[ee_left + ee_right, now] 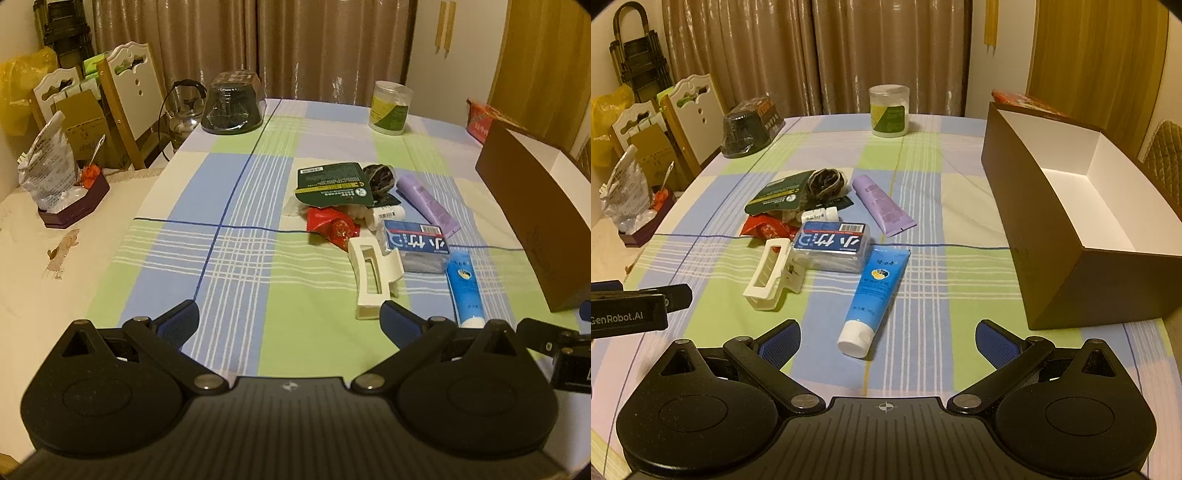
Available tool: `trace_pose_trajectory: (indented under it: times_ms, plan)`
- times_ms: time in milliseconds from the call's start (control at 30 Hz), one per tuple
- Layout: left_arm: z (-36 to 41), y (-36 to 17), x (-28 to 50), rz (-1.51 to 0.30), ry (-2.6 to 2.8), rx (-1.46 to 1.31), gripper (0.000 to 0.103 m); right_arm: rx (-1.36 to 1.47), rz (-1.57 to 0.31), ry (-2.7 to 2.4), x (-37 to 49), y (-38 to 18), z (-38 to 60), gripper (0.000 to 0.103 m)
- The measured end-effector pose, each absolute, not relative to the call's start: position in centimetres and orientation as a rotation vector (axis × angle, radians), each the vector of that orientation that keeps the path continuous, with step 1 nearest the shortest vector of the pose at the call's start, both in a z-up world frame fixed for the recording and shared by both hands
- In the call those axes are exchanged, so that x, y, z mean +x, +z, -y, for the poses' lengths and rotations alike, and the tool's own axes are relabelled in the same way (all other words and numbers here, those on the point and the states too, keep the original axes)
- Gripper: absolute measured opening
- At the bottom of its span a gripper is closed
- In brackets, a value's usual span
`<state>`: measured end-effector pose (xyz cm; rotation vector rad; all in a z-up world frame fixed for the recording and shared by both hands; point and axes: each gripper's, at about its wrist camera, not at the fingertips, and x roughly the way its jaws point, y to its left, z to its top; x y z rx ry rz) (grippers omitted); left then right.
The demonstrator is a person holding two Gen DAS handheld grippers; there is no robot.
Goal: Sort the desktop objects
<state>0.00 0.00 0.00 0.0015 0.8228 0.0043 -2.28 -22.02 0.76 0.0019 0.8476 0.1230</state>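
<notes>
Blue tube (873, 295): on checked cloth beside tissue pack (833, 245), near open box (1082, 221); likely light, soft, slick, best pinched mid-body; left gripper (288, 325) and right gripper (886, 341) both spread, empty.

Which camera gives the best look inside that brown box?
The right wrist view: the brown box shows its open top and white interior, with nothing visible inside. The left wrist view catches only its brown outer wall at the frame's edge.
</notes>
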Motion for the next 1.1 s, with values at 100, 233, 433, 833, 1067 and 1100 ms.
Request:
trace_pose_trajectory:
  times_ms: [100, 233, 433, 833, 1067, 1100]
  plan:
    - [0.10, -0.09, -0.10, -0.834, -0.004, 0.001, 0.102, 0.001, -0.848, 0.121, -2.25, 0.71, 22.13, 0.103]
    - [0.24, -0.22, -0.22, -0.850, -0.016, -0.001, 0.102, 0.000, -0.849, 0.119, -2.23, 0.64, 22.28, 0.103]
    - [0.57, -0.40, -0.12, -0.873, -0.028, 0.002, 0.102, -0.004, -0.856, 0.113, -1.98, 0.59, 22.16, 0.103]
    - [0.49, -0.70, -0.07, -0.885, -0.029, -0.003, 0.102, -0.008, -0.858, 0.106, -1.93, 0.39, 21.98, 0.103]
    - [0.48, -0.80, -0.07, -0.887, -0.032, -0.002, 0.102, 0.004, -0.860, 0.108, -1.91, 0.44, 22.12, 0.103]
    - [0.50, -0.80, -0.06, -0.888, -0.033, -0.002, 0.102, 0.003, -0.860, 0.108, -1.90, 0.46, 22.11, 0.103]
